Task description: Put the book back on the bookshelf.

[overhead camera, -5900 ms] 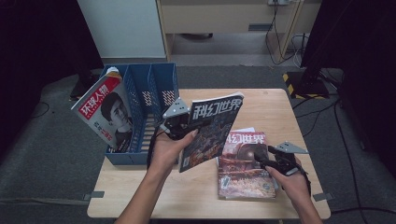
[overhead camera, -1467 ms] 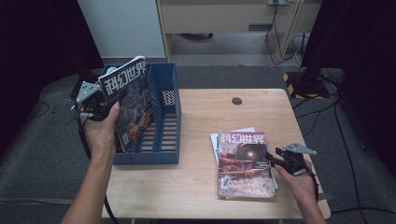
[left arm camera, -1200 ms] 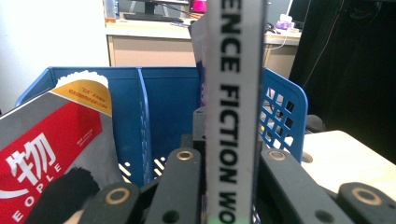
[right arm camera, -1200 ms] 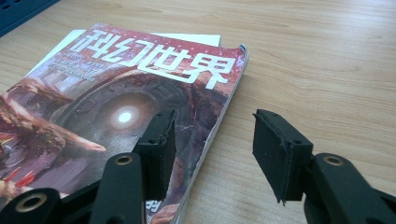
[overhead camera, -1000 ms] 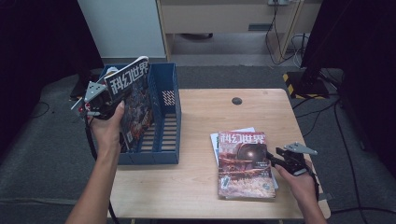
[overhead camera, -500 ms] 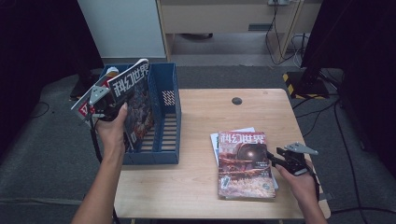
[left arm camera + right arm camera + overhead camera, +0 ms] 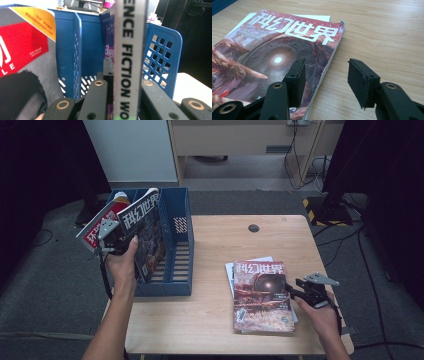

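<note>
Over the last second or so the left claw (image 7: 112, 241), clamped on the spine of a science-fiction magazine (image 7: 146, 237), has carried it in from the rack's 9 o'clock side. It now stands over the blue file rack (image 7: 179, 245) beside the red-covered magazine (image 7: 97, 226), so dropping it into a slot looks imminent. The right claw (image 7: 300, 290) waits released at 3 o'clock of the magazine stack (image 7: 261, 295) on the worktop (image 7: 220, 245).

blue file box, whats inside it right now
In the blue file box a red-covered magazine leans in the leftmost slot; the left gripper holds a dark sci-fi magazine in the next. The right slot's slatted floor shows; the magazines hide the other floors.
</note>
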### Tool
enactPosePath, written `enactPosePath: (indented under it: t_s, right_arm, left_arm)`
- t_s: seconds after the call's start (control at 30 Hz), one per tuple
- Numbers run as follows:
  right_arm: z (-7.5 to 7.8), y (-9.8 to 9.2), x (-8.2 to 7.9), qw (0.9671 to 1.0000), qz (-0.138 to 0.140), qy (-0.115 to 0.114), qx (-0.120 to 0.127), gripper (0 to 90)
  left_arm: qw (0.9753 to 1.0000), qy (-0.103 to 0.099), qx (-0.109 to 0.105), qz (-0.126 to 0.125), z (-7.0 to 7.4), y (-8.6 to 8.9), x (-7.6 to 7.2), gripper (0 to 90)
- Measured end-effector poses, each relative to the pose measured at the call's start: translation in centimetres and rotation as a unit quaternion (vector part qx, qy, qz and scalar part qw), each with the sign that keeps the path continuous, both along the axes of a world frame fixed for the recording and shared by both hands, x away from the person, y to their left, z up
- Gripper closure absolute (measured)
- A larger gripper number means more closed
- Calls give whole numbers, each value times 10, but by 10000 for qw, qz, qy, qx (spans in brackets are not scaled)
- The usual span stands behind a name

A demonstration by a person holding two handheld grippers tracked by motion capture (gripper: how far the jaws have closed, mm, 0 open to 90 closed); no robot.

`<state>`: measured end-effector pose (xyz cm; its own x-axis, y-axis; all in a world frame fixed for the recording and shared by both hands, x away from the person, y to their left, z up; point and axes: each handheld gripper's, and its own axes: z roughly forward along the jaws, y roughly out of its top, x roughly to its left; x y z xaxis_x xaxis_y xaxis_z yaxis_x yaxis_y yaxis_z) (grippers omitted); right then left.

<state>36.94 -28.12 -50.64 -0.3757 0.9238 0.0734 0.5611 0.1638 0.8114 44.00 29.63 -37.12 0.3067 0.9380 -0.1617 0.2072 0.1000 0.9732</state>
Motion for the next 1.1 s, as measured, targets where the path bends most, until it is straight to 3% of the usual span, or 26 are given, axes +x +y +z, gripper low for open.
enactPosePath:
  t_s: [0.2,0.4,0.67,0.9,1.1]
  right_arm:
    - [0,0,0,10000,9,8,-17,483]
    - [-1,1,0,10000,1,36,-18,481]
    - [-2,2,0,10000,8,60,-35,476]
    - [-2,2,0,9999,43,86,-53,472]
    - [-3,4,0,9999,50,97,-60,469]
  left_arm:
    - [10000,12,75,-20,-8,-2,-1,824]
    - [10000,72,7,-44,-20,-1,-2,824]
    - [9999,48,99,51,-22,-2,-7,823]
    - [9993,287,160,191,-28,3,-17,818]
    - [9991,349,94,230,-34,12,-28,813]
